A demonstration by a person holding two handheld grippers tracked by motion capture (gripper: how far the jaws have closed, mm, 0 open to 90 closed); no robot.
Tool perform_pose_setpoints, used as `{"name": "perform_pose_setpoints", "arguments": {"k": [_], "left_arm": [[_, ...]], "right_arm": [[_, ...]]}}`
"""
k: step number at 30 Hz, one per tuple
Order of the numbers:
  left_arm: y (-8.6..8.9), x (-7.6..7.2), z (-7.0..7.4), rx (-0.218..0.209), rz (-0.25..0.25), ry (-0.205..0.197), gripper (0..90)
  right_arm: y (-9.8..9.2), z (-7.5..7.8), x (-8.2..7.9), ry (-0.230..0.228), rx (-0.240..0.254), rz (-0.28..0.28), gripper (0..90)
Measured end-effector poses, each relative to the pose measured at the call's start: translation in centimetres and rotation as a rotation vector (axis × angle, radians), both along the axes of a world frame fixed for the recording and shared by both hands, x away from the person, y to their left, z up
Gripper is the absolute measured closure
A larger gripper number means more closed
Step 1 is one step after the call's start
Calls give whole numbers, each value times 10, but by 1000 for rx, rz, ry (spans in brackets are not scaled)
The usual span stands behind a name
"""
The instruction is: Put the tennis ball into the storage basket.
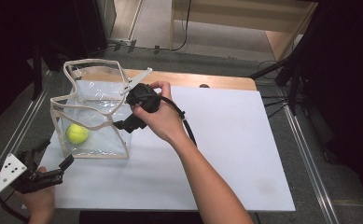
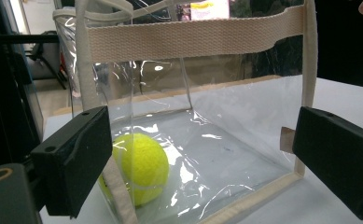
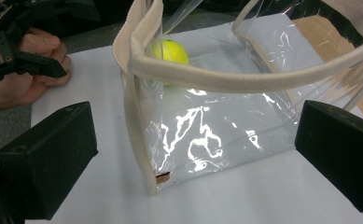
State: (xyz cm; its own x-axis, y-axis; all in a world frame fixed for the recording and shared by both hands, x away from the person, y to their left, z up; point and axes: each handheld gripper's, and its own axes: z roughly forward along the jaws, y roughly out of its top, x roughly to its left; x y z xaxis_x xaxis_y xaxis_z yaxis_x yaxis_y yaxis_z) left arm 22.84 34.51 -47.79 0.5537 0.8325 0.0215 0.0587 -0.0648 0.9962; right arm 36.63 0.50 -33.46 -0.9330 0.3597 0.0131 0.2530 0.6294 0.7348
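Note:
A clear plastic bag (image 1: 96, 99) with beige webbing trim stands open at the left of the white board (image 1: 230, 140). A yellow tennis ball (image 1: 77, 133) lies inside it on the bottom. My right gripper (image 1: 125, 110) is open at the bag's right side. In the right gripper view the bag (image 3: 207, 126) has its near corner between the wide jaws, and the ball (image 3: 172, 50) lies at the far side. My left gripper (image 1: 55, 154) is open at the board's front left corner. It faces the bag (image 2: 193, 37) and the ball (image 2: 139, 165) from close by.
The board lies on a wooden table (image 1: 193, 78) whose far edge shows behind it. Metal rails (image 1: 305, 154) run along both sides. Cables (image 1: 275, 100) lie on the floor at the right. The board's middle and right are bare.

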Motion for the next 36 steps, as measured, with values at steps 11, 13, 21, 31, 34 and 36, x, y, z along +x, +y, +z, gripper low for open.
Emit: {"name": "perform_pose_setpoints", "arguments": {"k": [11,13,21,31,34,36], "left_arm": [[0,0,0,2,0,0,53],[0,0,0,1,0,0,53],[0,0,0,2,0,0,53],[0,0,0,2,0,1,53],[0,0,0,3,0,1,53],[0,0,0,4,0,1,53]], "right_arm": [[-6,-15,-5,-5,27,-12,0],[-8,-17,-5,-2,34,-14,0],[-16,-32,-9,10,49,-31,0],[-27,-51,-15,11,72,-51,0],[-30,-57,-17,14,76,-55,0],[-32,-62,-18,14,81,-58,0]]}}
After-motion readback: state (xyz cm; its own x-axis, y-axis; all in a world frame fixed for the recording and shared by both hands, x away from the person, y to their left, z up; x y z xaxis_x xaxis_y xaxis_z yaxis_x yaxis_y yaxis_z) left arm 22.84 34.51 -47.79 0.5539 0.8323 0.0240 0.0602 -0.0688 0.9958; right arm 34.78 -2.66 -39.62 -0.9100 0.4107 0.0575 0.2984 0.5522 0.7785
